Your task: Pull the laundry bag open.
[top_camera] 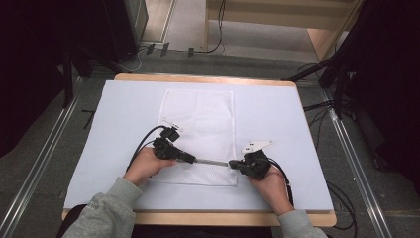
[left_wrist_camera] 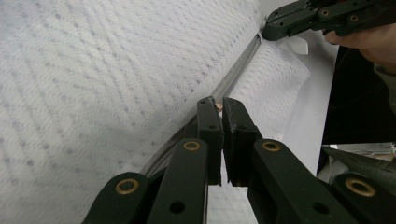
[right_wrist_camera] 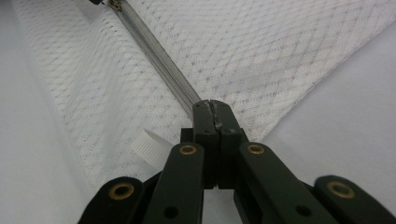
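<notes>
A white mesh bag (top_camera: 198, 134) lies flat on the table (top_camera: 277, 114), its zip (top_camera: 210, 161) running along the near edge between the two grippers. The left gripper (left_wrist_camera: 218, 103) has its jaws pinched on the small copper-coloured slider (left_wrist_camera: 218, 107), while the right gripper (right_wrist_camera: 211, 105) is clamped tight on the zip's end beside a white tab (right_wrist_camera: 148, 142), holding the bag taut. Judging from the left gripper view, the slider sits partway along (whether it is opening or closing the bag I cannot tell), so a good stretch towards the right gripper is left to run.
</notes>
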